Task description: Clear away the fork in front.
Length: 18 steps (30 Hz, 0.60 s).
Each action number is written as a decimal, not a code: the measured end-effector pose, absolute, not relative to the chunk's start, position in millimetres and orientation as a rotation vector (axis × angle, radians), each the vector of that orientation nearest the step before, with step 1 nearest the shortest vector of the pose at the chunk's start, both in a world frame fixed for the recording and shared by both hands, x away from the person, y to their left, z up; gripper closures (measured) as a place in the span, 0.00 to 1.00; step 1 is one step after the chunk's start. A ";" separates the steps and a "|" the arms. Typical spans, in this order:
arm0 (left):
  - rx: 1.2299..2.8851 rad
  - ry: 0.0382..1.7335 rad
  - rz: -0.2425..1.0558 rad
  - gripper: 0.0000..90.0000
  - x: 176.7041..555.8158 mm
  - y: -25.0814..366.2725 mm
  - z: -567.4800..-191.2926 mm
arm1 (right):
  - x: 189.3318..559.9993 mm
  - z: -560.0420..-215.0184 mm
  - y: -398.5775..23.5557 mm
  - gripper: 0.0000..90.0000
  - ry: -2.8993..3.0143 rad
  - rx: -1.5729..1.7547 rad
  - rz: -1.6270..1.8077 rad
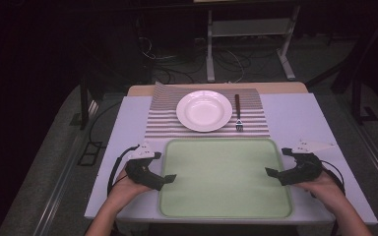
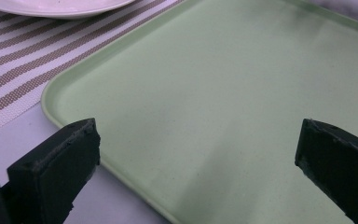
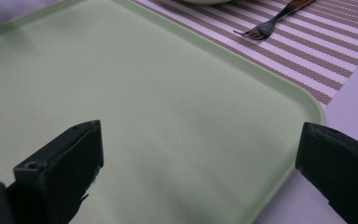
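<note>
Two open grippers flank an empty pale green tray.

The left gripper point(image 1: 169, 178) and right gripper point(image 1: 270, 172), each held in a hand, have their jaws spread wide and grasp nothing, poised at opposite side edges of the pale green rectangular plastic tray point(image 1: 226, 206), whose long axis runs left to right. Beyond lies a brown-striped woven placemat point(image 1: 160, 118) bearing a round white plate point(image 1: 204, 110) and a wooden-handled metal fork point(image 1: 237, 112), tines pointing toward the tray.

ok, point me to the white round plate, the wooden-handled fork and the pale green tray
white round plate point(image 1: 204, 110), high view, centre of its well
wooden-handled fork point(image 1: 237, 105), high view, on the handle
pale green tray point(image 1: 226, 177), high view, bare middle of its floor
</note>
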<state>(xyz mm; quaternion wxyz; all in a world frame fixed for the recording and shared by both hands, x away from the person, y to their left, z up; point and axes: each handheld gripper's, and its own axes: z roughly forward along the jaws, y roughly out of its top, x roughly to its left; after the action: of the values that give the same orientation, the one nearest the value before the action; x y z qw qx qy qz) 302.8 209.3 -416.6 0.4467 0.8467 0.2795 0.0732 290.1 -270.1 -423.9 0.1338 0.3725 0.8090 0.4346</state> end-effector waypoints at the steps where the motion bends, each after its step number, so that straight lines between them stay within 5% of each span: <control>1: 2.100 0.692 0.178 0.00 302.5 209.3 -416.6 | 291.4 -423.7 -269.0 0.01 2.351 1.082 1.256; 18: 2.086 0.704 0.175 0.00 304.1 209.2 -416.7 | 311.0 -417.9 -256.1 0.01 2.369 1.092 1.250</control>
<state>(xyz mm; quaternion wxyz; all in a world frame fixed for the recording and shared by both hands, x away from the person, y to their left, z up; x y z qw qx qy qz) 304.1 209.2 -416.7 0.4498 0.8436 0.2845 0.0707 311.0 -256.1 -417.9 0.1242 0.3746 0.8127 0.4287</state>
